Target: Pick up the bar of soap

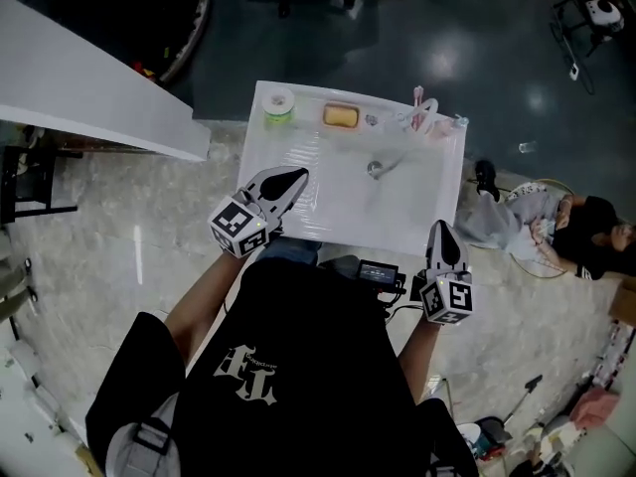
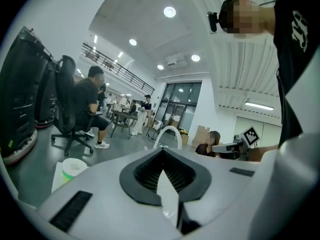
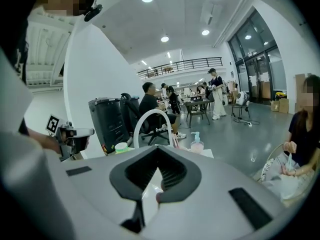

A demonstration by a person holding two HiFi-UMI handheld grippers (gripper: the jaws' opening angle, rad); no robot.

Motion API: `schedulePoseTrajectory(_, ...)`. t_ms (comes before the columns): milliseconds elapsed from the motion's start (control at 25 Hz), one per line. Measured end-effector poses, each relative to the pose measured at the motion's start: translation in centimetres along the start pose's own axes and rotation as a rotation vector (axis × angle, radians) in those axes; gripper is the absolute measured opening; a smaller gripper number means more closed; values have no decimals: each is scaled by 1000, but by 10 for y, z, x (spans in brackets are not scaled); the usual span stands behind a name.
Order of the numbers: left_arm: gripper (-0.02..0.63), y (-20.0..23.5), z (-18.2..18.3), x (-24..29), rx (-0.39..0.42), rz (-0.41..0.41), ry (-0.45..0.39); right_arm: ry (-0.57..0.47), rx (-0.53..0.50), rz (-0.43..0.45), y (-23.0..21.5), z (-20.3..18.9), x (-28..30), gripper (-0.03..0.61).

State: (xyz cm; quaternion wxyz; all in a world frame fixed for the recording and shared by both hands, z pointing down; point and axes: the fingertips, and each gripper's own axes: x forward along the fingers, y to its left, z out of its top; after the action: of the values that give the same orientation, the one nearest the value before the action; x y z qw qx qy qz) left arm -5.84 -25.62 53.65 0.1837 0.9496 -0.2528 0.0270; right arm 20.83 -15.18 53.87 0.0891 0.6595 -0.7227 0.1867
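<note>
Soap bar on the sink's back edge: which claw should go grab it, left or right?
Left, probably. The left claw is over the sink, pointing toward the soap bar, nearer to it. The right claw hangs at the near right edge, farther away. Both are shut, so it must open first.

Place: big open-plan office/lab hall.
Office signs: swivel chair [image 2: 65, 104], desks [image 3: 197, 104] w/ ppl seated, cardboard boxes [image 2: 202, 134].
Bldg: high ceiling, recessed lights [image 2: 169, 11], mezzanine railing [image 3: 180, 64], glass doors [image 2: 182, 104], dark polished floor [image 1: 477, 48].
Test rig: white sink [image 1: 452, 182] out in the open hall.
</note>
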Motion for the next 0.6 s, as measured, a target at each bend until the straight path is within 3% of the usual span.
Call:
schedulePoseTrajectory(280, 8, 8, -5, 40, -31, -47, 10, 24, 12, -22, -10, 3, 24, 5)
schedulePoseTrajectory(600, 8, 9, -21, 68, -53, 26, 34, 34, 2, 32, -41, 7, 41, 5)
